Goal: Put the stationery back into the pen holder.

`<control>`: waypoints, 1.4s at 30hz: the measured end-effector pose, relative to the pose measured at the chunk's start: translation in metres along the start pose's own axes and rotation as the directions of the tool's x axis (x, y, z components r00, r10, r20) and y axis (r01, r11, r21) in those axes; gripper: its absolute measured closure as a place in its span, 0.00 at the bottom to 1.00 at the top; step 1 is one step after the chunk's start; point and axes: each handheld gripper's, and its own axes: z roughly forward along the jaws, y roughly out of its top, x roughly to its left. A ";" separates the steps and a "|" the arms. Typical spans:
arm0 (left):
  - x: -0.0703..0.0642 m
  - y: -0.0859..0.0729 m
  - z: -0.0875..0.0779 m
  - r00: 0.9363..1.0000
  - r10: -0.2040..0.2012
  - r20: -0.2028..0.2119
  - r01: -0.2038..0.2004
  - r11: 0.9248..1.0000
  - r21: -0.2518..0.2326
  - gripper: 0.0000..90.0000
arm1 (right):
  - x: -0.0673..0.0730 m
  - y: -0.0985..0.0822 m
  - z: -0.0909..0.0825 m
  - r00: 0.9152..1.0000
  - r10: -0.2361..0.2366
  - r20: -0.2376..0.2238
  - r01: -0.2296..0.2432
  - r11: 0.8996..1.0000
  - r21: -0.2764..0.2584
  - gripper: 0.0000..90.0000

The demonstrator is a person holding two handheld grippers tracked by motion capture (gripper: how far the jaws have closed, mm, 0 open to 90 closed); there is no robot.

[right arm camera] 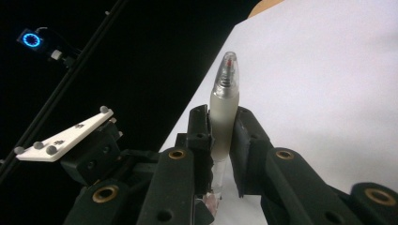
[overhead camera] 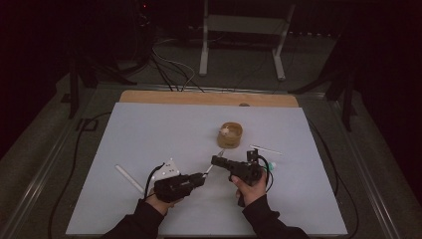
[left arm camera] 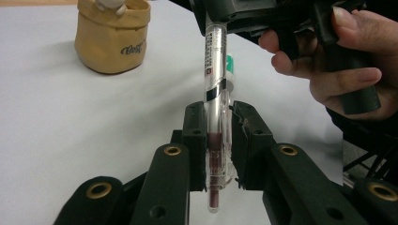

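A clear pen [overhead camera: 219,155] with a red refill is held by both grippers above the light mat [overhead camera: 149,134]. My left gripper [overhead camera: 203,177] is shut on its rear end; in the left gripper view the pen's barrel [left arm camera: 215,61] rises from between the jaws of the left gripper [left arm camera: 219,110] up into the right gripper [left arm camera: 234,11]. My right gripper [overhead camera: 214,160] is shut on the frosted grip section, and in the right gripper view the pen's tip [right arm camera: 226,70] sticks out past the right gripper [right arm camera: 223,115]. The left gripper's white marker plate [right arm camera: 63,136] shows beside it.
A small tan pouch [overhead camera: 231,134] with something white inside stands just beyond the grippers, also the tan pouch [left arm camera: 112,37] in the left gripper view. A white stick [overhead camera: 265,149] lies right of it, another white stick [overhead camera: 129,178] at the left, and a green-ended piece [overhead camera: 271,167] by the right hand.
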 end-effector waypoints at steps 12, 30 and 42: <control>-0.001 0.005 -0.003 1.000 0.011 0.019 -0.011 1.000 0.009 0.77 | 0.012 0.003 0.000 0.990 -0.139 0.010 0.139 0.990 0.003 0.89; -0.002 0.005 -0.007 0.993 0.087 -0.078 -0.081 0.993 0.081 0.36 | 0.028 0.020 -0.005 0.931 -0.354 0.086 0.353 0.935 0.032 0.89; -0.001 0.004 -0.008 0.992 0.107 -0.070 -0.099 0.989 0.107 0.13 | 0.037 0.031 -0.013 0.885 -0.450 0.118 0.447 0.893 0.053 0.89</control>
